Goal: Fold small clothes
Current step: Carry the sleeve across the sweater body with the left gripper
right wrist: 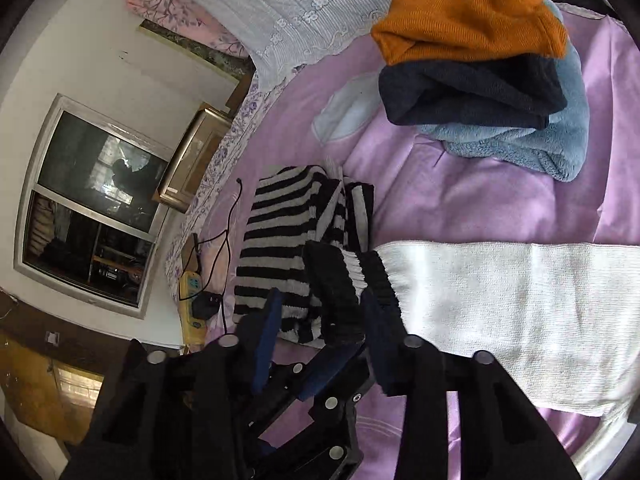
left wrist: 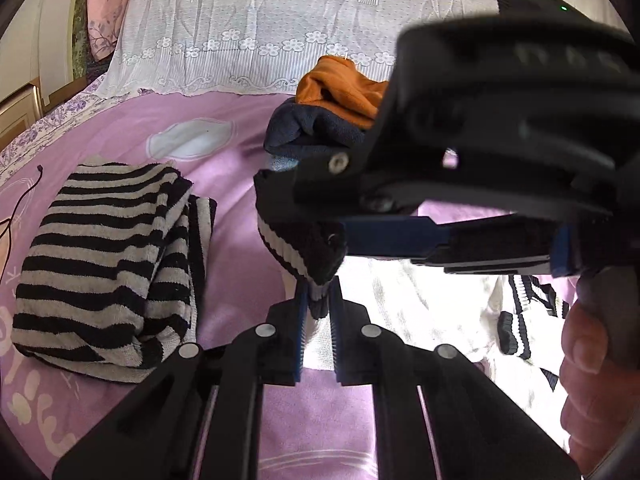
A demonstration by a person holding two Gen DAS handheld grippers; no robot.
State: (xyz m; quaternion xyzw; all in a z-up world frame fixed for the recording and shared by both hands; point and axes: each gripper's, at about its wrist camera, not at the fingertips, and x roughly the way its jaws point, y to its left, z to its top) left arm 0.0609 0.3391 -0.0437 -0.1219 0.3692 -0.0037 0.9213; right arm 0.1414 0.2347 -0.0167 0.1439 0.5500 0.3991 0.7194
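A white knitted garment point(right wrist: 500, 308) lies flat on the purple bed sheet point(right wrist: 460, 208). Its black cuff with white stripes point(right wrist: 340, 276) is lifted off the sheet. My left gripper point(left wrist: 319, 304) is shut on the lower edge of that cuff point(left wrist: 308, 248), with the white cloth point(left wrist: 420, 312) trailing to the right. My right gripper point(right wrist: 324, 308) reaches in from the right and straddles the cuff. Its right finger touches the cuff, while a gap shows beside the left finger point(right wrist: 268, 320), so it stands open. A hand point(left wrist: 588, 360) holds the right gripper's handle.
A folded black-and-white striped garment point(left wrist: 108, 260) lies left of the cuff. Behind it sits a pile of orange point(right wrist: 468, 12), navy point(right wrist: 472, 92) and light blue point(right wrist: 552, 144) clothes. A lace-covered pillow point(left wrist: 248, 20) lines the back. A yellow power strip with cable point(right wrist: 190, 300) rests at the bed's edge.
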